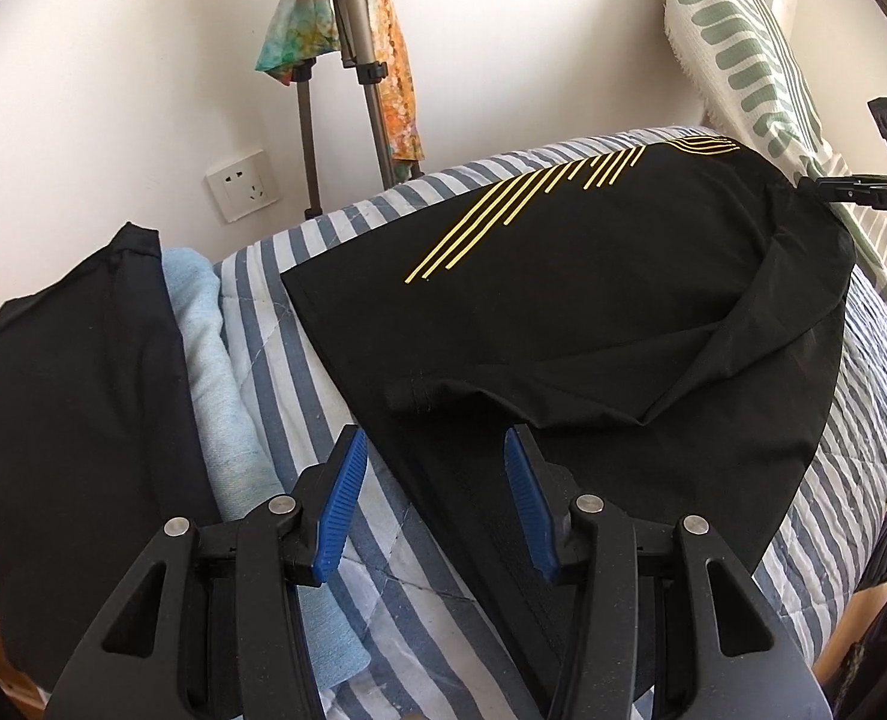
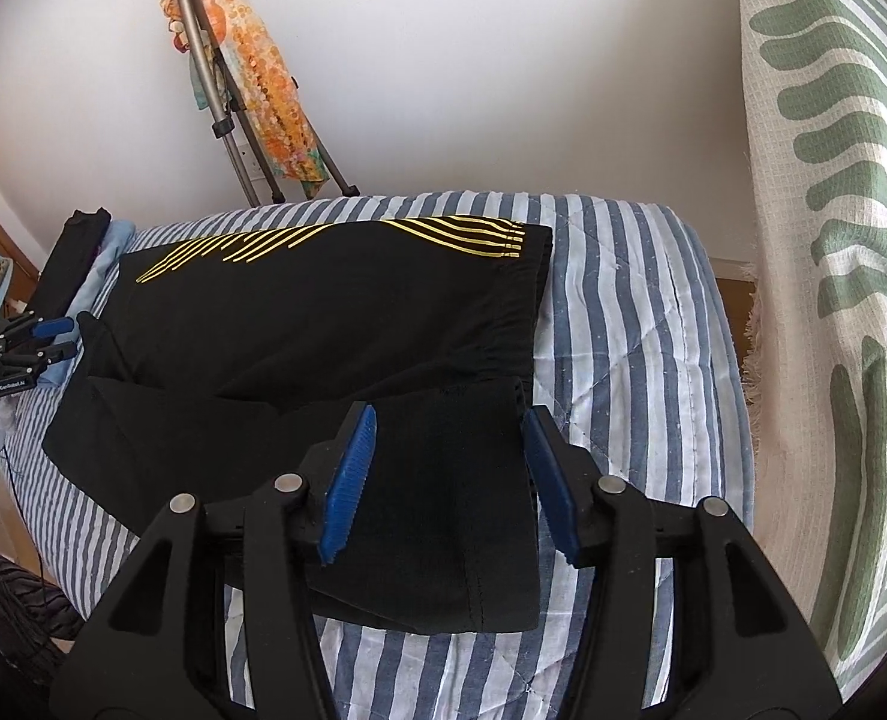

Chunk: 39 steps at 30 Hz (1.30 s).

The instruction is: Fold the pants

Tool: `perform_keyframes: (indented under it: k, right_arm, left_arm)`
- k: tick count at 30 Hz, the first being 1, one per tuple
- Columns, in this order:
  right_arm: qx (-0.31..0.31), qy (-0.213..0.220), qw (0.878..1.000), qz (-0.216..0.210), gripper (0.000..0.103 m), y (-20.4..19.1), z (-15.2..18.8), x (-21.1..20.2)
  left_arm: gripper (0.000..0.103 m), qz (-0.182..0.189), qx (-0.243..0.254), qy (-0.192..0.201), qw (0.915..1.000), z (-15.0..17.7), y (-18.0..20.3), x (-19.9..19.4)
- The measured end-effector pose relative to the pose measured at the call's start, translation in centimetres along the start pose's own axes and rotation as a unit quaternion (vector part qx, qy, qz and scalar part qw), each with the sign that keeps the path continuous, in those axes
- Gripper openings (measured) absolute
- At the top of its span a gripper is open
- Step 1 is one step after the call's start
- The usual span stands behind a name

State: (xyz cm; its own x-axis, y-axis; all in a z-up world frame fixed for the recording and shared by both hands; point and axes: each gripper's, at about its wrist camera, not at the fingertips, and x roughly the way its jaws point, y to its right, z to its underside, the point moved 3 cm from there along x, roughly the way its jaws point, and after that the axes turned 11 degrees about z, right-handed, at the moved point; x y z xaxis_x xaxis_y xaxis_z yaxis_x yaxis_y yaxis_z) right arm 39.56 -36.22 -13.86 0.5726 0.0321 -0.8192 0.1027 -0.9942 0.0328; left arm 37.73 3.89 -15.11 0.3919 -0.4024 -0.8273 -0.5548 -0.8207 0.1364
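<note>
Black smooth pants (image 2: 335, 324) lay creased beneath your right gripper (image 2: 450, 438) and left gripper (image 1: 432, 456), both spread, pinching nothing.

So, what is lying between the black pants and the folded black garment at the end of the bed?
In the left wrist view, a light blue cloth and a strip of striped quilt lie between the black pants and the folded black garment.

Bright, soft daylight in both views, no hard shadows. Strong fisheye bending and dark corners at the edges. Sharp focus overall; black pants (image 2: 335, 324) nearly without detail, white wall (image 2: 473, 60) slightly overexposed.
</note>
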Motion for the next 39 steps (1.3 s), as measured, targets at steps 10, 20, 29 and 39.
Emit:
perform_keyframes:
  k: [10, 20, 29, 39]
  right_arm:
    - [-0.051, 0.022, 0.997, 0.053, 0.007, -2.0, -0.5, -0.5]
    - [-0.01, 0.058, 0.998, 0.035, 0.004, 1.0, -3.3, -1.2]
    - [-0.162, 0.018, 0.987, 0.001, 0.048, -3.3, -1.0, -1.9]
    - [-0.259, -0.006, 0.966, 0.027, 0.068, -3.9, -2.3, 1.8]
  left_arm:
    - [0.046, -0.016, 0.051, -0.009, 0.9985, -1.6, 0.6, 1.6]
    - [0.046, -0.031, 0.035, -0.011, 0.9988, -1.2, -1.5, 0.3]
    - [0.046, -0.033, 0.096, -0.031, 0.9943, 0.0, -0.1, -0.9]
    - [0.046, -0.015, 0.086, -0.053, 0.9948, -0.3, -0.4, 0.1]
